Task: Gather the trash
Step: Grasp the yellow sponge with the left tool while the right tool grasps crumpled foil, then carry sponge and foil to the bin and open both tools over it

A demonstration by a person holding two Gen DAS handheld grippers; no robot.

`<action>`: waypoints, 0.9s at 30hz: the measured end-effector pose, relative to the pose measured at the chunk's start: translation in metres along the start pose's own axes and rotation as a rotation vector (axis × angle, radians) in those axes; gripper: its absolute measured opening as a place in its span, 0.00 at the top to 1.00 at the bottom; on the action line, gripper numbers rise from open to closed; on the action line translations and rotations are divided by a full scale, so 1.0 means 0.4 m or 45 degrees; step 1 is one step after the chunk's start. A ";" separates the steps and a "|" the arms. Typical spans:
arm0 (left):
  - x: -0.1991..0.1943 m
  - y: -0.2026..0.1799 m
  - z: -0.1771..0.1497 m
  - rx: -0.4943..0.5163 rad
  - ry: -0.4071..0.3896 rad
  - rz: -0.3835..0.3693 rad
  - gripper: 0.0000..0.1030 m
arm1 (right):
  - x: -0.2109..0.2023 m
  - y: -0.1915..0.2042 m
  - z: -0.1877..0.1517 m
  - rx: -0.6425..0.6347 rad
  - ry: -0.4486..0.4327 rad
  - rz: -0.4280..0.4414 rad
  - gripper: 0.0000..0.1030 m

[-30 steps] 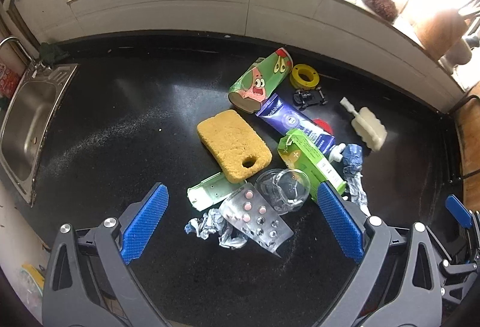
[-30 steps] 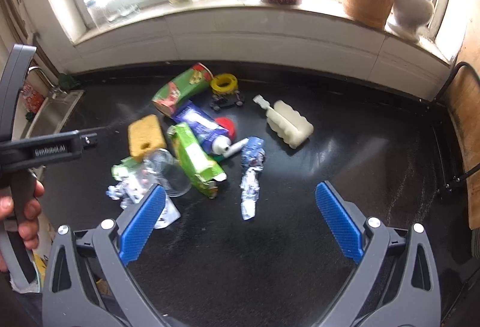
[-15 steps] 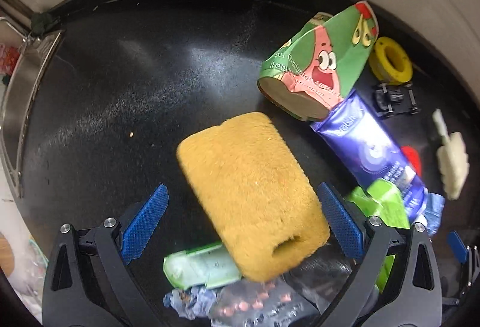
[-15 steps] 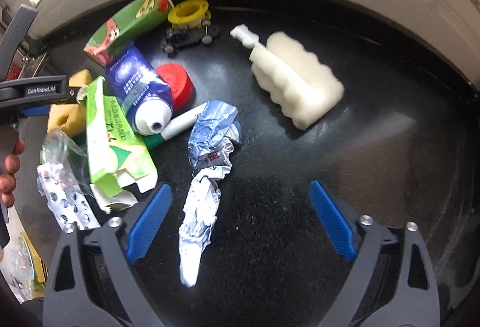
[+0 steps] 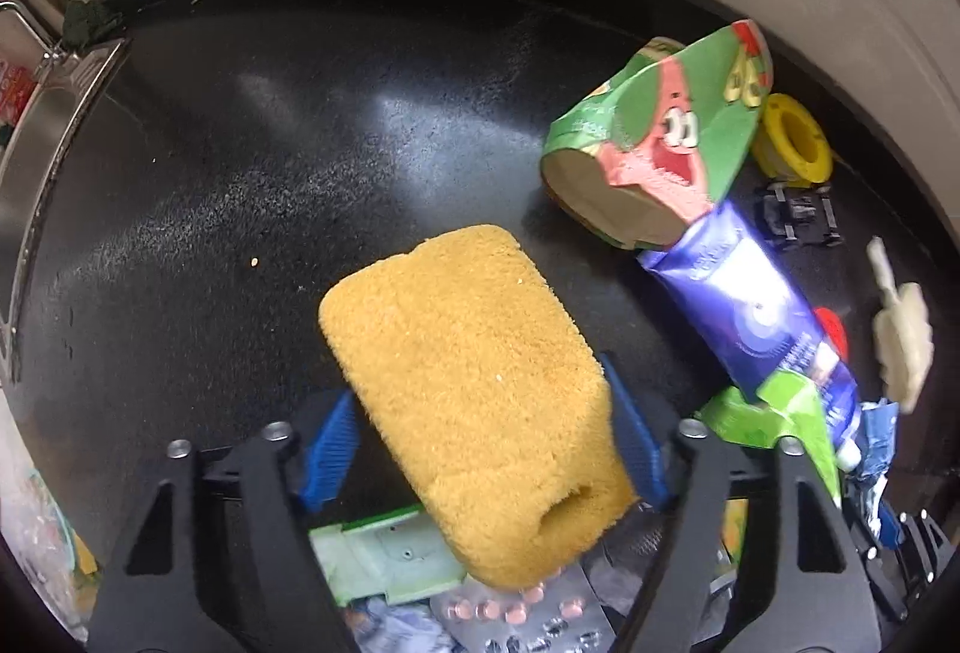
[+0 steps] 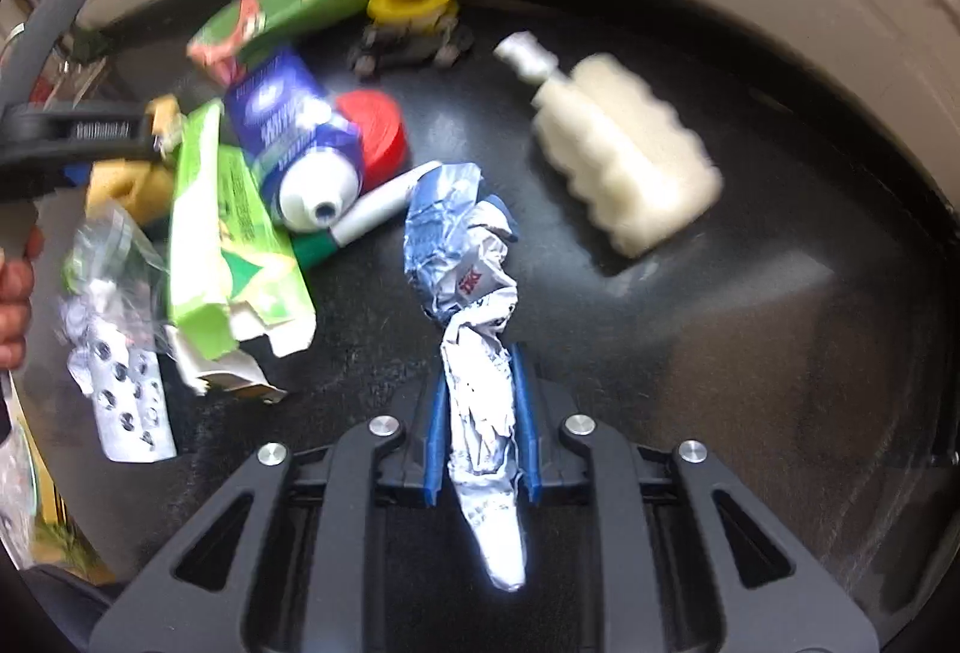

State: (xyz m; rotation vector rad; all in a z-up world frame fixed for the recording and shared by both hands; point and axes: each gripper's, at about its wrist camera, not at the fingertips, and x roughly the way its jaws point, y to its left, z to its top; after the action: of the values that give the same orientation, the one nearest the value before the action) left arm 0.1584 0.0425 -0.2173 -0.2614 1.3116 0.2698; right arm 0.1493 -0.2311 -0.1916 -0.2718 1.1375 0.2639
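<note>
In the left wrist view my left gripper (image 5: 480, 449) is shut on a yellow sponge (image 5: 474, 389), its blue pads pressed on both long sides. In the right wrist view my right gripper (image 6: 480, 431) is shut on a crumpled silver-and-blue wrapper (image 6: 474, 329) that lies on the black counter (image 6: 750, 353). Beside it lie a torn green carton (image 6: 222, 227), a blue tube (image 6: 288, 137), a pill blister (image 6: 120, 389) and a clear plastic cup (image 6: 108, 245). The left gripper's arm (image 6: 72, 137) shows at the left edge there.
A green cartoon-print paper cup (image 5: 660, 143), a yellow tape roll (image 5: 792, 143), a small black toy car (image 5: 798, 215), a red cap (image 6: 378, 131), a marker (image 6: 372, 209) and a white ribbed sponge brush (image 6: 624, 173) lie on the counter. A steel sink (image 5: 36, 161) is at the left.
Both grippers moved down to the pile and went from wide open to shut, the left one on the sponge, the right one on the wrapper.
</note>
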 end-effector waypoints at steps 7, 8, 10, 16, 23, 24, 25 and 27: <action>-0.207 0.019 -0.046 0.123 -0.216 -0.103 0.38 | -0.231 -0.014 -0.051 0.094 -0.143 -0.042 0.81; -0.233 0.025 -0.058 0.135 -0.235 -0.128 0.38 | -0.256 -0.009 -0.059 0.104 -0.162 -0.046 0.81; -0.289 0.030 -0.081 0.161 -0.263 -0.162 0.38 | -0.299 -0.018 -0.070 0.122 -0.182 -0.044 0.81; -0.358 0.039 -0.158 0.202 -0.253 -0.183 0.38 | -0.315 0.008 -0.101 0.162 -0.174 -0.037 0.81; -0.403 0.156 -0.256 0.171 -0.298 -0.166 0.38 | -0.299 0.150 -0.058 0.084 -0.144 0.057 0.81; -0.416 0.206 -0.286 0.135 -0.317 -0.152 0.38 | -0.312 0.202 -0.041 0.030 -0.161 0.091 0.80; -0.426 0.241 -0.300 0.111 -0.325 -0.136 0.38 | -0.318 0.246 -0.030 -0.006 -0.168 0.124 0.80; -0.442 0.358 -0.362 0.010 -0.343 -0.099 0.38 | -0.335 0.349 -0.005 -0.092 -0.177 0.214 0.80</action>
State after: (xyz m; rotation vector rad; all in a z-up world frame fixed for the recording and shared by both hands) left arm -0.0636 0.1197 -0.0849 -0.2596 1.0340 0.2252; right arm 0.0467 -0.1104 -0.0809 -0.2179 1.0153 0.4663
